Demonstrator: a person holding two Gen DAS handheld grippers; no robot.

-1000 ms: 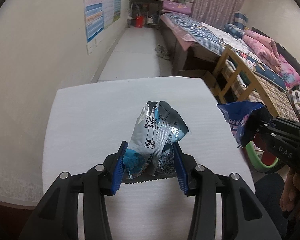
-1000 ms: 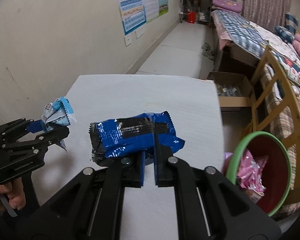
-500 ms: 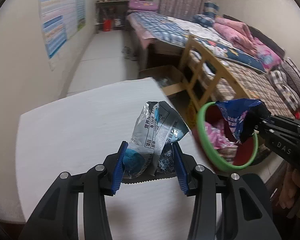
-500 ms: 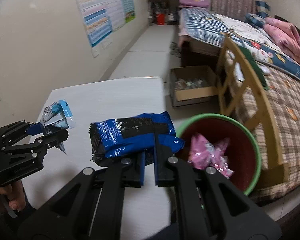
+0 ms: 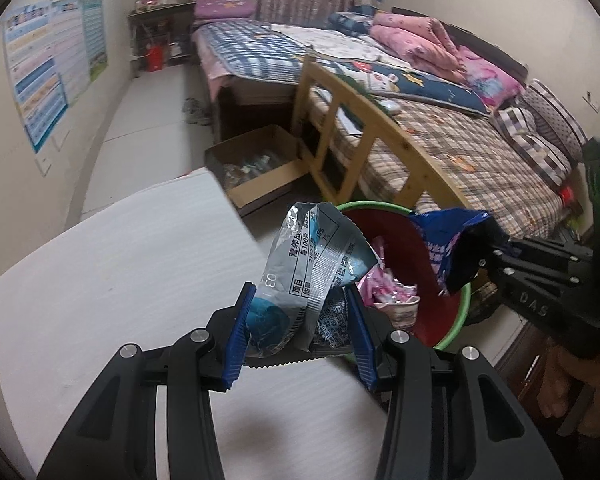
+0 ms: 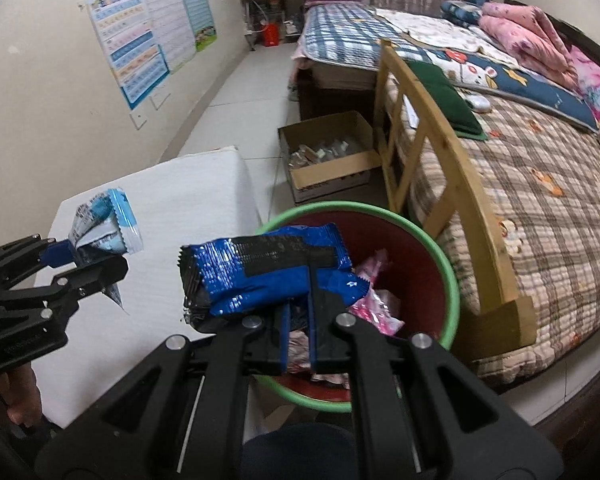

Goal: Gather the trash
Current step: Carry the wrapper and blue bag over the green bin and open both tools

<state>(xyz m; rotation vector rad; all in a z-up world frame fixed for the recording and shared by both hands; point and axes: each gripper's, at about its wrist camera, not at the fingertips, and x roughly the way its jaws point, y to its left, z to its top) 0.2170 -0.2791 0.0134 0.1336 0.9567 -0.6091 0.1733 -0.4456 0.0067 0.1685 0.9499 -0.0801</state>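
Beside the white table (image 6: 172, 200), the right gripper (image 6: 298, 312), clamped on the blue wrapper (image 6: 260, 272), hangs over the bin (image 6: 452, 280); the left gripper (image 5: 300, 320), clamped on the silver wrapper (image 5: 312, 256), is just left of its rim.

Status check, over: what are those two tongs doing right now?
Left tongs shut on silver wrapper. Right tongs shut on blue wrapper, over the green-rimmed bin. Nothing in the way.

The left wrist view looks forward along the left gripper (image 5: 300, 322), over the white table (image 5: 100, 280) edge toward the bin (image 5: 456, 332) and bed (image 5: 440, 140). The right wrist view looks along the right gripper (image 6: 298, 330), down into the bin (image 6: 440, 256) at close range. Both views share the bin, table (image 6: 188, 184), cardboard box (image 5: 256, 168), bed and wall poster (image 6: 148, 36), and each shows the opposite gripper.
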